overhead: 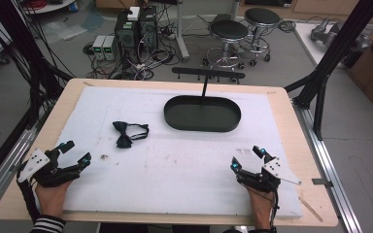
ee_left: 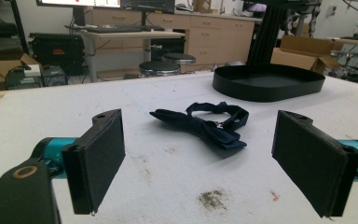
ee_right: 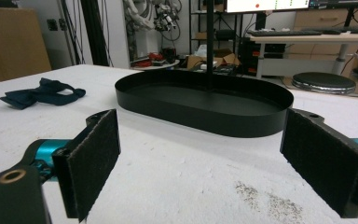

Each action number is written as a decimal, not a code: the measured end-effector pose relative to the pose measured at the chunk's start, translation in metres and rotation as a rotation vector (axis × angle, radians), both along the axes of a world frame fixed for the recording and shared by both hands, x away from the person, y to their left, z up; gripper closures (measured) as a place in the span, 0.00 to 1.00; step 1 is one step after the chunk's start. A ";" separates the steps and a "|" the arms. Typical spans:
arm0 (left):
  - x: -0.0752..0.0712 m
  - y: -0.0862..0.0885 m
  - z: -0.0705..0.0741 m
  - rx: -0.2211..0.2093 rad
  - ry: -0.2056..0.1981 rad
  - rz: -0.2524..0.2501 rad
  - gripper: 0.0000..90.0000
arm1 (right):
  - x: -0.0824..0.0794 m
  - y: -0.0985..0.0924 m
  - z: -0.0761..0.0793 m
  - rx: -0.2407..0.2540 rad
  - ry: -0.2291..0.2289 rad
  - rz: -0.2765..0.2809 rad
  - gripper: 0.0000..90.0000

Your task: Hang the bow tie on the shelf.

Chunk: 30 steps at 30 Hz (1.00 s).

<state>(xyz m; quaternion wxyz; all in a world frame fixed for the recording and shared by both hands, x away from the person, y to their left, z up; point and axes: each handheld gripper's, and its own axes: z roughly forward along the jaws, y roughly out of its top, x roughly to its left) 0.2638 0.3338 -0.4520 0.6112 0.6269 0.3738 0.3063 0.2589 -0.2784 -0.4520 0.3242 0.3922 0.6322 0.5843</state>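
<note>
A dark navy bow tie (overhead: 127, 132) lies flat on the white mat, left of centre; it also lies ahead of the jaws in the left gripper view (ee_left: 205, 125) and far left in the right gripper view (ee_right: 41, 93). A black oval tray (overhead: 202, 113) with an upright post stands at the middle rear (ee_left: 268, 81) (ee_right: 205, 100). My left gripper (overhead: 76, 152) rests at the near left, open, nothing between its pads (ee_left: 98, 158). My right gripper (overhead: 245, 158) rests at the near right, open and bare, facing the tray.
The white mat (overhead: 175, 160) covers a wooden table (overhead: 291, 126) and carries small dark smudges (ee_left: 212, 199). Beyond the far edge stand stools (overhead: 228, 34), computer boxes (overhead: 136, 29) and loose cables. Black frame posts (overhead: 342, 43) rise at both sides.
</note>
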 end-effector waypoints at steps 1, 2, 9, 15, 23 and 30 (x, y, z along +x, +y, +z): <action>0.000 0.001 0.000 -0.004 0.002 0.001 0.19 | 0.000 0.000 0.000 0.000 0.000 0.000 0.12; 0.000 0.001 0.000 -0.007 0.004 0.002 0.19 | 0.000 0.000 0.000 0.002 -0.001 0.000 0.12; 0.001 0.000 0.000 0.005 0.011 0.001 0.19 | 0.000 -0.001 0.000 0.008 0.001 0.000 0.12; 0.001 0.000 0.000 0.005 0.005 -0.011 0.18 | 0.000 0.000 0.000 0.002 -0.004 -0.005 0.12; 0.002 0.000 0.000 0.001 0.020 -0.028 0.19 | 0.000 0.000 0.000 -0.001 0.001 -0.006 0.12; 0.003 0.000 0.001 0.003 0.029 -0.023 0.18 | 0.001 0.000 0.000 0.000 0.011 -0.002 0.12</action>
